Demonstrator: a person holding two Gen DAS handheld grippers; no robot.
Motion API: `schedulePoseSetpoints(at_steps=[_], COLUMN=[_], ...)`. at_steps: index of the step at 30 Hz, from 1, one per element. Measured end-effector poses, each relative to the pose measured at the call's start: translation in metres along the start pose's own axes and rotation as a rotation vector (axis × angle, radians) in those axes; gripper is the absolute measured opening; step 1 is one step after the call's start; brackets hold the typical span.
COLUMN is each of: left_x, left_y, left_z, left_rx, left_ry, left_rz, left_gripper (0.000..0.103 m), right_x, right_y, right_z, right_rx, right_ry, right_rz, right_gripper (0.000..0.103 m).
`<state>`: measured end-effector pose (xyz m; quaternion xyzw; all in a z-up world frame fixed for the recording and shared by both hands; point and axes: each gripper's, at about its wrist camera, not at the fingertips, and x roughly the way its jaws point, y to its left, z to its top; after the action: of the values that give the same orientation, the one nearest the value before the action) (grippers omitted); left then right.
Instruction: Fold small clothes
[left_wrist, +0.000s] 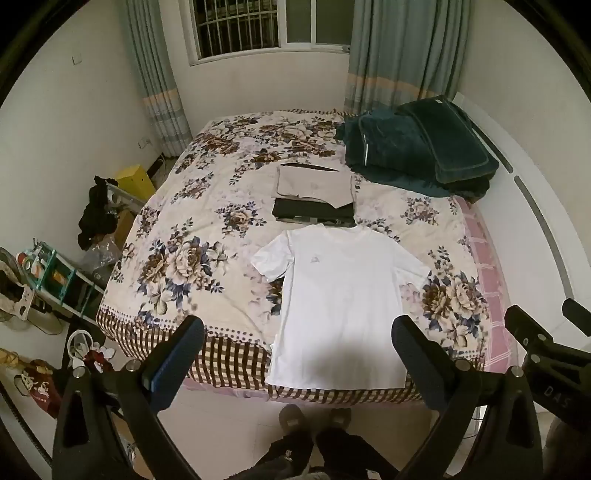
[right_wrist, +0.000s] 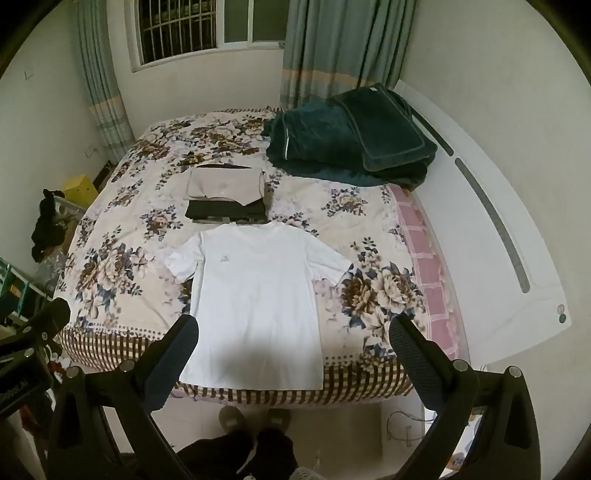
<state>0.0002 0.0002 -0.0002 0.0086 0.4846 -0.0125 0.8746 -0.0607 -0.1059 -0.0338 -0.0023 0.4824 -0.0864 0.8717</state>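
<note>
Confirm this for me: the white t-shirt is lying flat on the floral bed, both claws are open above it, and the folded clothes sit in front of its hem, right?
Not quite. The folded clothes sit beyond the collar of the white t-shirt, not its hem; the left wrist view shows this. The rest stands: it lies flat on the floral bed, and the left claw and right claw are open above it.

— How many garments are counted on the bed (left_wrist: 207, 236)?

— One white T-shirt (left_wrist: 340, 295) is laid flat; just beyond its collar, one folded stack (left_wrist: 314, 195) is seen, with one beige piece on top. How many lie beneath cannot be told.

— And bedding?

— One dark green quilt (left_wrist: 417, 147), beyond the stack to the right.
</note>
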Motion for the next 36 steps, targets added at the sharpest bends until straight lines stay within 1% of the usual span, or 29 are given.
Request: schedulePoseSetpoints(at_steps=[10,11,36], left_x=[0.0002,0.0007,-0.0002], left_y=[-0.0007,-0.0011,0.0004], left_z=[-0.0001,0.0001,-0.0003], left_rx=[0.001,0.002,-0.007], left_ry=[-0.012,-0.011,-0.02], left_rz=[0.0,-0.001,-0.009], left_gripper=[0.103,0.103,0.103], right_x=[-0.0025,-0.0053,-0.0078], right_y=[0.0005,-0.0004,-0.0036], right_z=[0.0006,-0.0016,-0.0012], right_rx=[0.001,-0.001,-0.002], right_ry=[0.007,-0.006,-0.011], right_rz=[-0.001,-0.004,-0.001], right_gripper=[0.103,0.103,0.103])
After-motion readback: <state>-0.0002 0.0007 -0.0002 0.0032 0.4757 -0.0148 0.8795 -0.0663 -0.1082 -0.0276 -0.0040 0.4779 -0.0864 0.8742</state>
